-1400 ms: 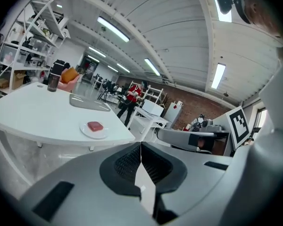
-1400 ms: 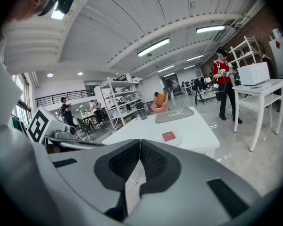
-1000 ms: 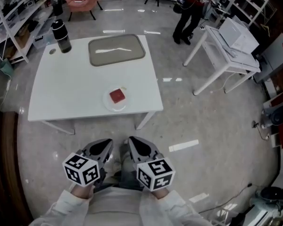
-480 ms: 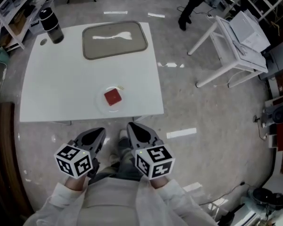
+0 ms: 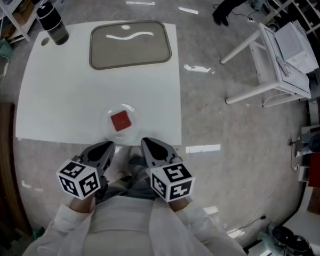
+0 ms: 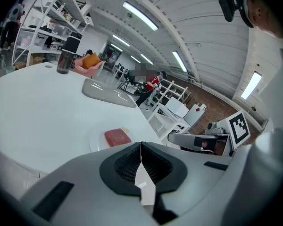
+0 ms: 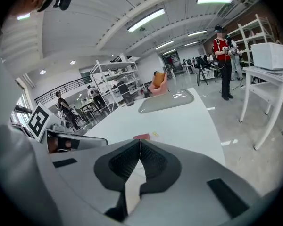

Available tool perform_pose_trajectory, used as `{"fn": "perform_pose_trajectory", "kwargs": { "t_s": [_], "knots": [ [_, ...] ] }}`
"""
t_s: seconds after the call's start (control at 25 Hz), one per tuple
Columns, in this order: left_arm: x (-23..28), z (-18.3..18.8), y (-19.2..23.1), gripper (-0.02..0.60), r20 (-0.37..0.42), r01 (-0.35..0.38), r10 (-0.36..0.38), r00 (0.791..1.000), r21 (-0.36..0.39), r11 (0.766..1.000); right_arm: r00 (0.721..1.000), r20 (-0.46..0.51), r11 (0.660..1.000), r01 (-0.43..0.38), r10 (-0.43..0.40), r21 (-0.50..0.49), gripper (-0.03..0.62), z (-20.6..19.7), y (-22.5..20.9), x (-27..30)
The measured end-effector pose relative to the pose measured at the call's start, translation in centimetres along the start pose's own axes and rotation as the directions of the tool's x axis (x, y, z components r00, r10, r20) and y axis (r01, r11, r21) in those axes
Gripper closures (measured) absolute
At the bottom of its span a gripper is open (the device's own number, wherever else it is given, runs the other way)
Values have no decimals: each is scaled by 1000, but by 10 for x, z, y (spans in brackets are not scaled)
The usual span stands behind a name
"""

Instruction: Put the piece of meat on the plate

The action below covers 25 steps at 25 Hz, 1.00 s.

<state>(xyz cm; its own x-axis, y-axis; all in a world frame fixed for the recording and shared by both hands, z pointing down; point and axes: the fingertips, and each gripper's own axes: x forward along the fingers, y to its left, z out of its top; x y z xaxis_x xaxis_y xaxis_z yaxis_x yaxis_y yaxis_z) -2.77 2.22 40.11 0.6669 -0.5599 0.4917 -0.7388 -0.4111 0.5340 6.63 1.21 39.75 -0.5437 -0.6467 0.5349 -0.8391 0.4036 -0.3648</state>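
In the head view, a white square table [image 5: 69,89] carries a grey rectangular tray [image 5: 130,44] at its far side and a dark cylindrical flask [image 5: 52,23] at the far left corner. A red square piece of meat [image 5: 121,121] already lies on a round pale plate [image 5: 108,131] close to the table's near edge. Just short of that edge hang the left gripper [image 5: 108,146] and the right gripper [image 5: 146,142], side by side, apart from the plate, each with its black-and-white marker cube toward the person. A white side table [image 5: 272,63] stands on the floor to the right. In the left gripper view, the two dark ribbed pads meet in a single seam with nothing between them; beyond their tips the meat [image 6: 117,137] sits on the plate, with the tray and flask farther off. In the right gripper view, the jaws are likewise pressed together and empty, the meat [image 7: 141,136] shows just above their tips, the tray [image 7: 167,101] lies beyond, and a person in a red top [image 7: 224,55] stands far right.
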Motion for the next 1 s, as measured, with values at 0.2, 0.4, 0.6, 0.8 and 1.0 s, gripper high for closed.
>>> {"fn": "perform_pose_trajectory", "kwargs": {
  "t_s": [0.2,0.4,0.6,0.8,1.0],
  "knots": [
    [15,5,1,572,7,-21,21,1000,-19,1000,998,-37,999,-46,46,-19,579,3,-13,13],
    [20,-2,7,571,5,-53,53,999,-56,997,996,-40,997,-75,75,-17,579,7,-21,20],
    [22,0,12,572,4,-72,73,997,-60,996,995,-46,996,-87,86,-9,579,5,-22,23],
    [17,1,22,572,1,-85,85,996,-65,994,995,-55,997,-80,80,2,579,0,-19,25],
    [15,-4,27,572,-34,-80,78,996,-66,995,997,-56,998,-60,61,16,579,0,-14,27]
  ]
}}
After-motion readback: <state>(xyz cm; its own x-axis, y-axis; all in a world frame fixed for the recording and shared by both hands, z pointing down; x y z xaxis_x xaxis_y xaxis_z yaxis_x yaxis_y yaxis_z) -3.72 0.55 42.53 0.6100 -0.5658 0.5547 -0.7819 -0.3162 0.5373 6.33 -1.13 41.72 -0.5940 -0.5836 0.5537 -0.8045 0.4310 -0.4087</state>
